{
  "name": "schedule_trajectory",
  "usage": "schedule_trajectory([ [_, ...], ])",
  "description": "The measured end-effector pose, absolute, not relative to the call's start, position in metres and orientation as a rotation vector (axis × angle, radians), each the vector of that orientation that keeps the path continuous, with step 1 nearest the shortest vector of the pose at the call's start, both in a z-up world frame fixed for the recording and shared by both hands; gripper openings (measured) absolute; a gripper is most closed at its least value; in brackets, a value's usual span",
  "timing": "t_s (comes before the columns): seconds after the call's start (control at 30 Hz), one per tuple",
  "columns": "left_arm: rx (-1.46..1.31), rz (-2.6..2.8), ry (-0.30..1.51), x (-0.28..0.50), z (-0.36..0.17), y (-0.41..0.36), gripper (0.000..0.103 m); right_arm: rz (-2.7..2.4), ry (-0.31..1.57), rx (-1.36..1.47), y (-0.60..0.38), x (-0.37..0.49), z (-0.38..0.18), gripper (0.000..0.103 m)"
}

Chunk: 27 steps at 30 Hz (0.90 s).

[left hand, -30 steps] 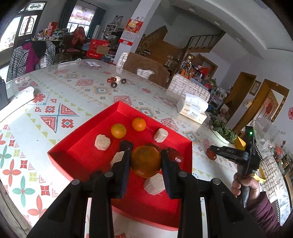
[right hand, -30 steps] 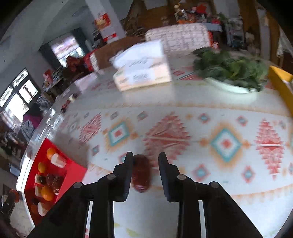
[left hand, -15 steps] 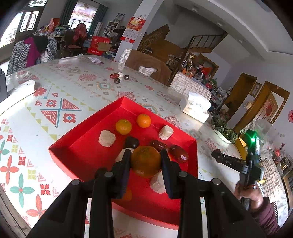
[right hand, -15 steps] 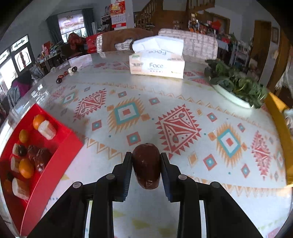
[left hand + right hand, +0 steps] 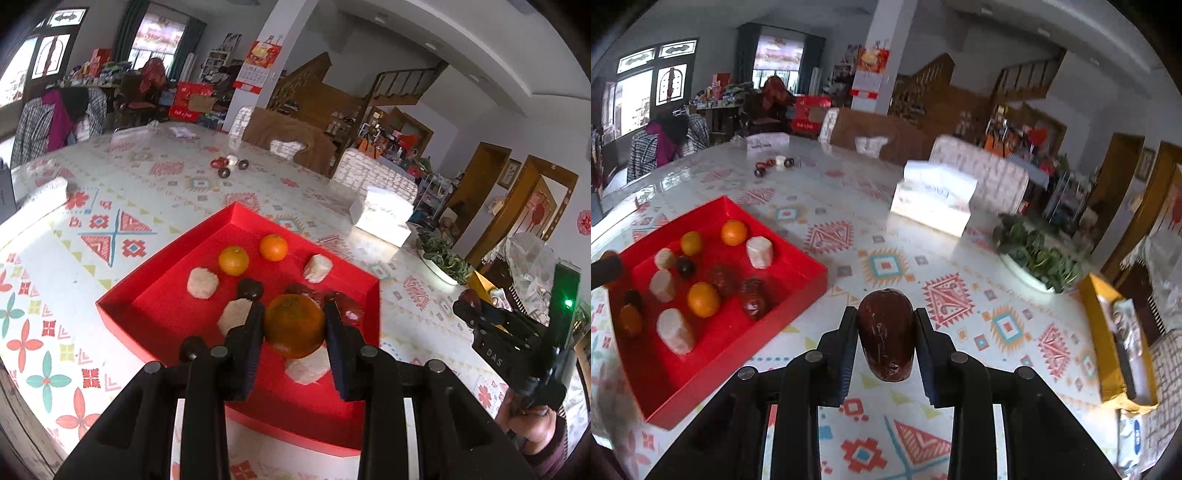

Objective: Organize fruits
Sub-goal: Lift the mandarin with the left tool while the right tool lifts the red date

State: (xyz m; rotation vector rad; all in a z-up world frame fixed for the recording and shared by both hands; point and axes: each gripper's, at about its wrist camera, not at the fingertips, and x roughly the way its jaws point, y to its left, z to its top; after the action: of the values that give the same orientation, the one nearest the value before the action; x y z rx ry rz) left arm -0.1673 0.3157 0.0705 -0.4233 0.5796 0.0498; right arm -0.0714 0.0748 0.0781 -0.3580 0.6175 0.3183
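Note:
My left gripper (image 5: 294,325) is shut on a large orange (image 5: 294,325) and holds it above the red tray (image 5: 162,280). The tray holds two small oranges (image 5: 233,260), several white pieces (image 5: 202,282) and dark dates (image 5: 249,288). My right gripper (image 5: 885,332) is shut on a dark red date (image 5: 886,334), held above the table to the right of the tray (image 5: 798,295). The right gripper also shows in the left wrist view (image 5: 469,301) at the right, date in its tip.
A tissue box (image 5: 932,203) stands behind on the patterned table (image 5: 960,266). A bowl of greens (image 5: 1038,258) and a yellow box (image 5: 1108,339) lie to the right. Small dark fruits (image 5: 229,166) lie far back. Chairs line the far edge.
My right gripper has lifted the date off the table and swung left toward the tray. My left gripper has risen slightly with the orange still held.

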Motion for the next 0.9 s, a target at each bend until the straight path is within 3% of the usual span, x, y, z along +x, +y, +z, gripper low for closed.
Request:
schedule_trajectory([
  [0.5,-0.290,-0.037,0.474,-0.196,0.128,0.246,0.031,0.207,0.394,-0.432,0.035,-0.147,0.116,0.033],
  [0.9,-0.231,-0.073,0.408,-0.223,0.155,0.211,0.031,0.152,0.334,-0.414,0.001,-0.178,0.132,0.033],
])
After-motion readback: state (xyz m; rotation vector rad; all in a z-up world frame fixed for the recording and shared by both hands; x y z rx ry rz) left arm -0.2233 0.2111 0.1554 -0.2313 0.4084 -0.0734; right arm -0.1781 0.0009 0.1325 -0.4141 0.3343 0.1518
